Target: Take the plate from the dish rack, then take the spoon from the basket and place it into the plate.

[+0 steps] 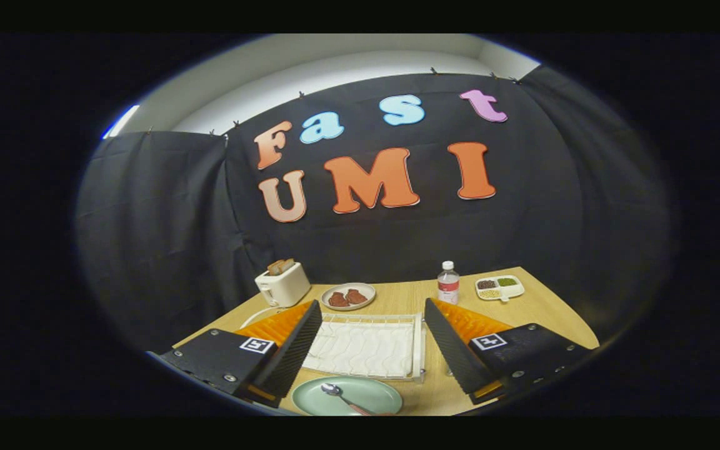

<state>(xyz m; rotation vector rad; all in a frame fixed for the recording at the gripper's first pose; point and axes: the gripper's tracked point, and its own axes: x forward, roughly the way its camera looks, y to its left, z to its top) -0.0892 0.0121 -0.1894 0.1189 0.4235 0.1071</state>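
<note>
Two black ribbed fingers (300, 350) of the gripper (372, 353) stand wide apart above a wooden table (541, 309), with nothing held between them. Between the fingers, and a little beyond their tips, lies the white wire dish rack (366, 347), flat on the table over a pale wavy mat; no dish stands in it. Nearer than the rack, at the table's near edge and just inside the left finger, sits the pale green plate (366, 392). The spoon (338, 394) lies in the plate, its bowl toward the left finger and its handle running toward the plate's near right rim. An orange basket (272, 325) shows behind the left finger, and more orange ribbing shows behind the right one; what it holds cannot be made out. Along the table's far edge stand a white toaster (283, 284) with bread slices in its slots at the far left corner, a small plate with two brown pieces of food (348, 296) beside it, a clear bottle with a white cap (448, 283) farther right, and a white divided tray of seeds (499, 287) near the far right corner.
</note>
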